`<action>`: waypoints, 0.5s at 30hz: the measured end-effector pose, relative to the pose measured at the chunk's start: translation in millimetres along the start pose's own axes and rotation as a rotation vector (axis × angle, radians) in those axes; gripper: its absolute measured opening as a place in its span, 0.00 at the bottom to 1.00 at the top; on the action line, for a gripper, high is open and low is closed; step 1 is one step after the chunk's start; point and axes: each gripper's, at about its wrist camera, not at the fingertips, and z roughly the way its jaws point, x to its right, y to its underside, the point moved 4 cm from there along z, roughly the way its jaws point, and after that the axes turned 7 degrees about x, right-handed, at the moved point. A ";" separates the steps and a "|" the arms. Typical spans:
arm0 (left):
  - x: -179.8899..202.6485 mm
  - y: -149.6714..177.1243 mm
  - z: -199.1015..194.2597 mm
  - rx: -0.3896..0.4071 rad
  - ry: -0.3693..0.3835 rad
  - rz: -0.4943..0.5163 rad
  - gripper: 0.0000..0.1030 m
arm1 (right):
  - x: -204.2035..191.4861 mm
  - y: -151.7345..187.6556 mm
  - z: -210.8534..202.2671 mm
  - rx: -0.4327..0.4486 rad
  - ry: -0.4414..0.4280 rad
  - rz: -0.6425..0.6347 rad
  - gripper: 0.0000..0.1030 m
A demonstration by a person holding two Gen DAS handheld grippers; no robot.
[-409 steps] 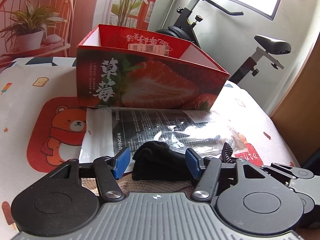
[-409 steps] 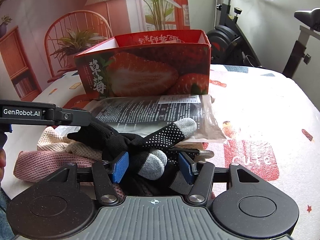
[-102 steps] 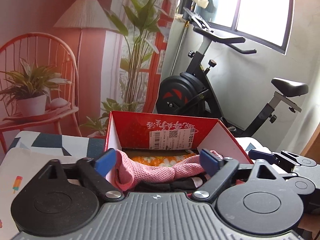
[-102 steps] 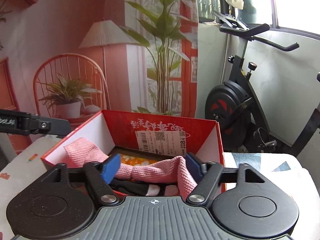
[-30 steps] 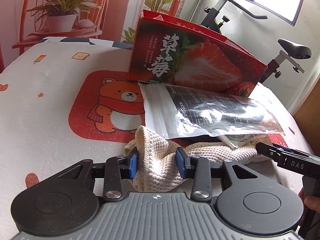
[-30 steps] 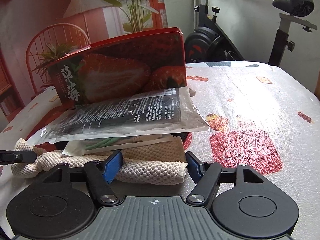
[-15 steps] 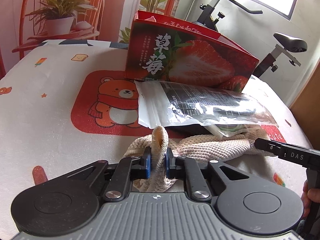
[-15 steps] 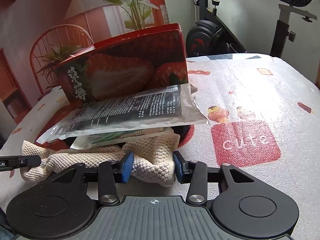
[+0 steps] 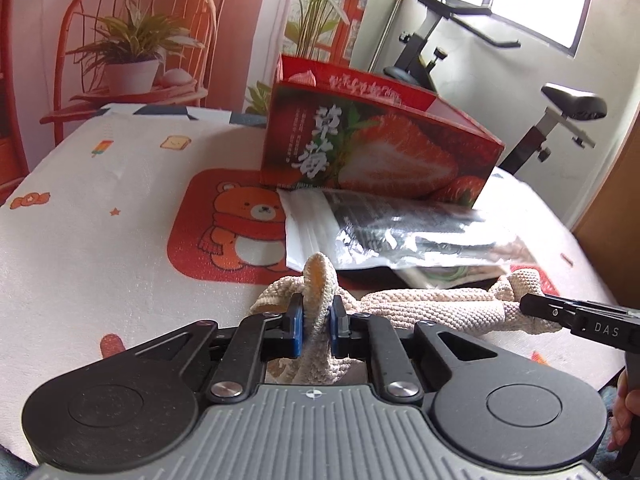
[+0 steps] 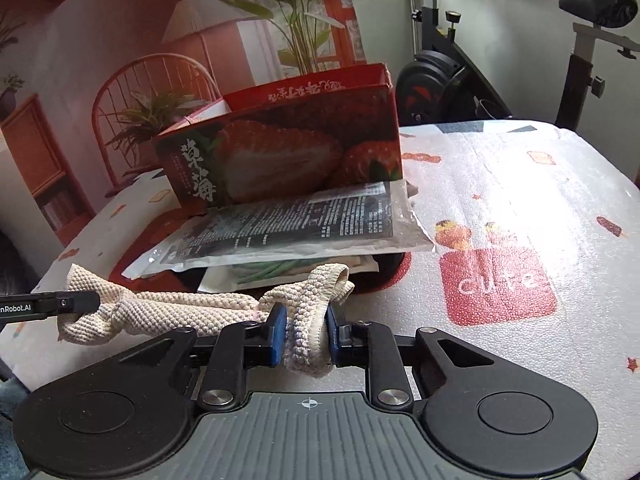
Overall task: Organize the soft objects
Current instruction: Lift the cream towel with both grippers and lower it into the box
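We hold the cream knitted cloth (image 9: 432, 306) at both ends. The left gripper (image 9: 316, 322) jaws are clamped on its left end, and the right gripper (image 10: 306, 332) jaws are pinched on its right end. This spreads the cloth just above the bench (image 9: 100, 232), near the strawberry box (image 9: 376, 152), apparently its destination.

"草莓" was printed on the strawberry box (image 9: 376, 152), "cute" on the tablecloth (image 10: 500, 280), "DAS" on the right gripper (image 9: 608, 330), "nRobot.AI" on the left gripper (image 10: 16, 307)
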 end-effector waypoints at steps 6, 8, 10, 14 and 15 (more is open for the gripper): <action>3.7 -21.6 -22.3 0.103 -0.008 0.019 0.13 | -9.6 -24.2 -22.5 0.091 -0.020 -0.038 0.19; 6.5 -32.5 -26.0 0.133 -0.006 0.025 0.13 | -10.8 -36.0 -26.0 0.115 -0.025 -0.052 0.18; 10.4 -45.6 -28.8 0.167 0.000 0.029 0.13 | -11.1 -49.6 -26.5 0.136 -0.027 -0.061 0.18; 16.4 -77.0 -25.8 0.230 0.012 0.033 0.12 | -10.0 -81.5 -19.4 0.172 -0.026 -0.086 0.18; 18.3 -87.0 -24.2 0.245 0.018 0.031 0.12 | -9.3 -91.6 -16.2 0.182 -0.025 -0.091 0.18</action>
